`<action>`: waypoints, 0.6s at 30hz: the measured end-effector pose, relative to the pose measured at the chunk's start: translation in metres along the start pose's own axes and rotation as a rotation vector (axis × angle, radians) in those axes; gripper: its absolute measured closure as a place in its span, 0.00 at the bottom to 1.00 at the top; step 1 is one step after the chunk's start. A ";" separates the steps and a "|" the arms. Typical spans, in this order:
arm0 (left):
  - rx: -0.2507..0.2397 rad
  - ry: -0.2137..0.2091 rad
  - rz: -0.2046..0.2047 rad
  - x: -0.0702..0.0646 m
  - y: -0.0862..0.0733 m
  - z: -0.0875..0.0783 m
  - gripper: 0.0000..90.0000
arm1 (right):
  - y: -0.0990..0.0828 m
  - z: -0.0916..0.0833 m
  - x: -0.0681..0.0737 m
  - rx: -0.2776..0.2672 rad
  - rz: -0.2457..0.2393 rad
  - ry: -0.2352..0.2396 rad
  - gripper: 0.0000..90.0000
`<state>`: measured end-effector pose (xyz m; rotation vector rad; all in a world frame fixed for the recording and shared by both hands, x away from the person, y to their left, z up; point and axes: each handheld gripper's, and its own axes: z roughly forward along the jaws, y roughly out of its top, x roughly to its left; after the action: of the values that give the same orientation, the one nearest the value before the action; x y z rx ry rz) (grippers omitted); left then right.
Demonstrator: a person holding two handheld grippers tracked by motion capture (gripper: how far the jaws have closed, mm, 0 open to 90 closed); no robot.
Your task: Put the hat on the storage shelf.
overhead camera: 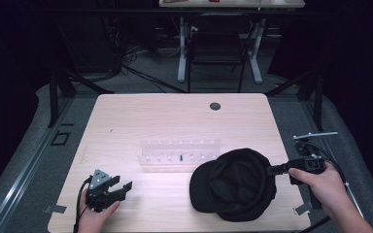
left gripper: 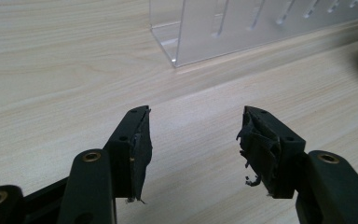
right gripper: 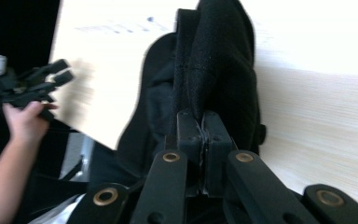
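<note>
- Three views, three risks; first the high view. The black cap (overhead camera: 234,184) lies opening-up at the table's (overhead camera: 126,116) near-right, about five o'clock from the clear acrylic rack (overhead camera: 180,154). The right gripper (overhead camera: 272,169) pinches its rim at the cap's three o'clock edge, jaws clenched on fabric. Most of the cap seems to rest on the wood, so a lift from one edge would likely let it sag and swing; swinging toward eleven o'clock, it could knock the light rack.
- The left gripper (overhead camera: 121,187) sits at the table's seven o'clock corner, well apart from the cap, so nothing supports the far side if the fabric slides.
- Left gripper view: the left gripper (left gripper: 193,140) stands released, jaws wide with bare wood between them. The pad (left gripper: 256,149) on the right-hand jaw looks torn and ragged, which could weaken any later hold on soft cloth. The rack (left gripper: 223,32) stands at twelve o'clock, near enough to be bumped by a careless reach.
- Right gripper view: the right gripper (right gripper: 200,128) is shut tight on a thin fold of the cap (right gripper: 219,60), which stretches away toward twelve o'clock. Only a narrow bite of rim is held, so the cap's weight might pull it free.
</note>
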<state>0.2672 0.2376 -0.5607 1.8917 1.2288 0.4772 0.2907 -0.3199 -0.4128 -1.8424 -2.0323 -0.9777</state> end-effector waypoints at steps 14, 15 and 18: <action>-0.002 -0.004 -0.001 0.000 0.000 0.000 0.48 | 0.006 -0.007 0.032 -0.010 -0.033 0.129 0.98; -0.002 -0.004 -0.001 0.000 0.000 0.000 0.48 | 0.006 -0.008 0.034 -0.014 -0.031 0.141 0.98; -0.001 -0.003 0.000 0.000 0.000 0.000 0.48 | 0.008 -0.009 0.037 -0.028 -0.023 0.183 0.98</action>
<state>0.2674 0.2375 -0.5609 1.8907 1.2267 0.4741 0.2889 -0.2961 -0.3818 -1.6782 -1.9444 -1.1417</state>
